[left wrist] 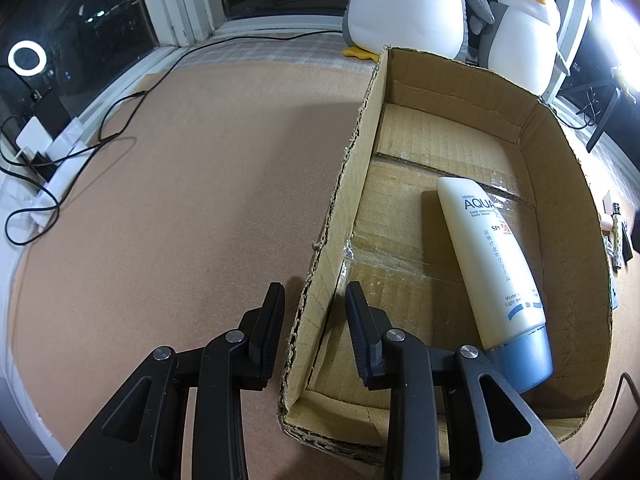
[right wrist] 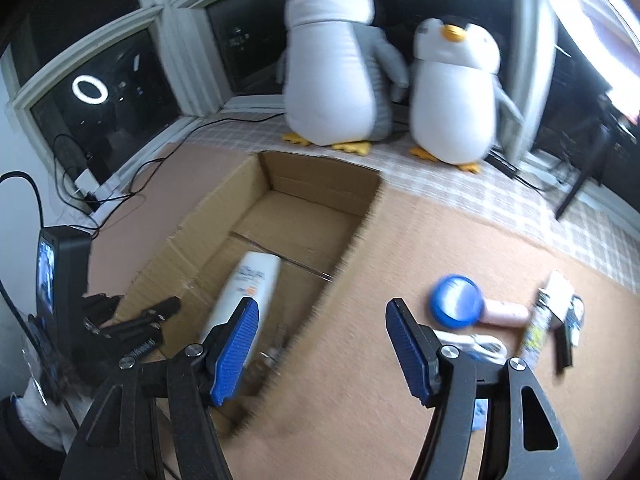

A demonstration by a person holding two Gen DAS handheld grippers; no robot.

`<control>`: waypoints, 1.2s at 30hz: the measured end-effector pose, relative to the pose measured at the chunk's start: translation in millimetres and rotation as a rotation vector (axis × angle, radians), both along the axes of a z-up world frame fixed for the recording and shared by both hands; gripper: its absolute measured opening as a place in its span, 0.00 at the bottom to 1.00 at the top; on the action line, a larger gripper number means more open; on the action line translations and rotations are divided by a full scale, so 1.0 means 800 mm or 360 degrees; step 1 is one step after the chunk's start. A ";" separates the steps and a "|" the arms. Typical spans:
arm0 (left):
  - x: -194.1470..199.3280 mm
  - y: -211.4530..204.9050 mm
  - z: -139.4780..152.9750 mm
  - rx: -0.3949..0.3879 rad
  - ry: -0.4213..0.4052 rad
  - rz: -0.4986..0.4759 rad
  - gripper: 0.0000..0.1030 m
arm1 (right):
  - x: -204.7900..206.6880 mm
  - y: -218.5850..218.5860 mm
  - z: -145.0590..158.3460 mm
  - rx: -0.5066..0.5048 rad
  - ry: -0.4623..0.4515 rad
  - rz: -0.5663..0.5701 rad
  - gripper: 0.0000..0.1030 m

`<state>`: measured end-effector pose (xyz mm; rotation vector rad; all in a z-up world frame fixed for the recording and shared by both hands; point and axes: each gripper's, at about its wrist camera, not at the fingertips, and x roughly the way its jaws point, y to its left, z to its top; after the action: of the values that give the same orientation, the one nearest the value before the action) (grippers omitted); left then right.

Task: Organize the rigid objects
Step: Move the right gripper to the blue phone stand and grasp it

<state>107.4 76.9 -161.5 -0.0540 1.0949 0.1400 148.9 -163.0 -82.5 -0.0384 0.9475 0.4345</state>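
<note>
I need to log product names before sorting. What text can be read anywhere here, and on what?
On the sunscreen tube lying in the cardboard box:
"AQUA"
"SPF 50", partly glared
"日焼け止めクリーム"
"body lotion", small and uncertain
"Water" and "Light", both lines cut off
Print on the patterned pen: too small to read.

Two plush penguins (right wrist: 332, 68) by the window, cables (left wrist: 80, 148) beside them

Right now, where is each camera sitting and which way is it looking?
Left wrist: sits on the left tool, looking down at the cardboard box wall it clamps; only its black fingers show.
Right wrist: sits on the right tool, looking down over the box's right wall toward the penguins; blue-padded fingers show, open, empty.
Both see the box, the sunscreen tube and the penguins.
</note>
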 end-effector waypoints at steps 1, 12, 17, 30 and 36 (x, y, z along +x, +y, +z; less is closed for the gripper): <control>0.000 0.000 0.000 0.0000 0.0000 0.0000 0.29 | -0.002 -0.010 -0.002 0.0001 0.0007 -0.0025 0.60; -0.002 0.001 0.001 0.0010 -0.0003 0.0000 0.29 | -0.014 -0.116 -0.043 -0.0031 0.0144 -0.0313 0.60; -0.002 0.001 0.001 0.0009 -0.0003 0.0000 0.29 | -0.009 -0.126 -0.065 -0.0058 0.0205 -0.0332 0.60; -0.003 0.001 0.001 0.0003 -0.0004 0.0001 0.29 | 0.005 -0.114 -0.089 -0.0161 0.0260 -0.0293 0.39; -0.003 0.001 0.001 0.0004 -0.0004 0.0000 0.29 | 0.005 -0.113 -0.088 -0.0192 0.0269 -0.0276 0.33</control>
<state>105.3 78.1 -160.6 -0.0523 1.0921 0.1414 153.2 -253.7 -153.1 -0.0288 1.1328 0.2222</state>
